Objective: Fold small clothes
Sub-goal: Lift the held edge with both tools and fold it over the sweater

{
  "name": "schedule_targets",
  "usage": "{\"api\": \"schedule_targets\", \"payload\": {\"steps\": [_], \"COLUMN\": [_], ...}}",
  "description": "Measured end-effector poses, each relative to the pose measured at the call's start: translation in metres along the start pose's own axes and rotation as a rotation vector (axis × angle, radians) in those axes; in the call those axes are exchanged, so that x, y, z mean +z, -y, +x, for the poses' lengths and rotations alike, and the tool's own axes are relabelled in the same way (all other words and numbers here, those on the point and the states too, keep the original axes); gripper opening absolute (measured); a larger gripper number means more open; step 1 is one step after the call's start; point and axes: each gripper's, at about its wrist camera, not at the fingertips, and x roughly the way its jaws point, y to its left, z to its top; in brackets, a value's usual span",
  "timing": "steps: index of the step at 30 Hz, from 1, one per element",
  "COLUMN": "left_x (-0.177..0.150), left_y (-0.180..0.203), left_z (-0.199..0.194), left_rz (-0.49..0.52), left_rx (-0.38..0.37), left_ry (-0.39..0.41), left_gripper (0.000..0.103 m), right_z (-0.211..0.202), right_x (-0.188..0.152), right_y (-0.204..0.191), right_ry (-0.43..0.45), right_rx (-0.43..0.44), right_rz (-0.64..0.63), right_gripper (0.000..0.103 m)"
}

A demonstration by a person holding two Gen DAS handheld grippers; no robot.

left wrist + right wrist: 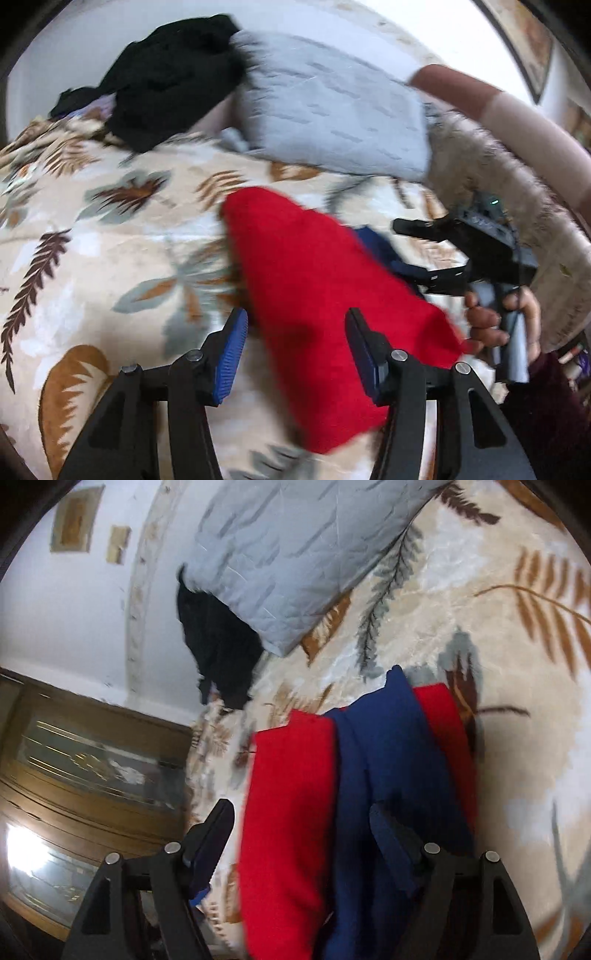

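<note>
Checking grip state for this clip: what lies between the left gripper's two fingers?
In the left wrist view, the red garment lies between the open fingers of the left gripper, spread on the leaf-print blanket; neither pad visibly presses it.

Red garment (314, 295), knit, folded long, lies flat on leaf-print blanket (110, 229). Navy blue garment (380, 760) lies across it, draped lengthwise over its middle.

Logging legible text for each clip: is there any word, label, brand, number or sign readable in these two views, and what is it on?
None can be read.
Red garment, blue garment, grey pillow, leaf-print blanket: no lettering shows.
Framed wall pictures: too blurred to tell whether they carry text.
Glass-fronted cabinet: contents blurred, unreadable.
</note>
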Motion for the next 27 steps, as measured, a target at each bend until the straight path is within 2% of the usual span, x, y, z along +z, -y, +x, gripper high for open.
{"api": "schedule_targets", "payload": {"steps": [2,4,8,13,14,17,21,27], "left_x": [-0.001,-0.004,-0.001,0.000,-0.001,-0.001,0.000,-0.001], "left_y": [-0.008,-0.012,-0.014,-0.022,-0.021,-0.021,-0.016,0.006], "left_z": [0.017,0.027,0.031,0.034,0.032,0.031,0.024,0.018], "left_rz": [-0.011,-0.028,-0.021,-0.039,-0.034,-0.033,-0.024,0.007], "left_rx": [0.032,0.016,-0.012,-0.031,-0.028,-0.023,-0.030,-0.086], "left_ry": [-0.041,-0.066,-0.059,-0.063,-0.059,-0.056,-0.034,-0.014], "left_gripper": [0.056,0.057,0.061,0.061,0.061,0.061,0.061,0.061], "right_z": [0.014,0.028,0.047,0.061,0.063,0.071,0.061,0.014], "right_x": [0.008,0.016,0.021,0.004,0.002,0.000,-0.006,-0.020], "right_y": [0.004,0.007,0.005,-0.017,-0.019,-0.007,-0.025,-0.074], "right_ry": [-0.019,-0.032,-0.092,-0.202,-0.204,-0.218,-0.178,-0.001], "right_rx": [-0.028,-0.053,-0.058,-0.060,-0.065,-0.103,-0.090,-0.039], "right_rz": [-0.009,-0.021,-0.040,-0.122,-0.134,-0.112,-0.182,-0.325], "right_gripper": [0.078,0.078,0.075,0.070,0.066,0.039,0.028,0.026]}}
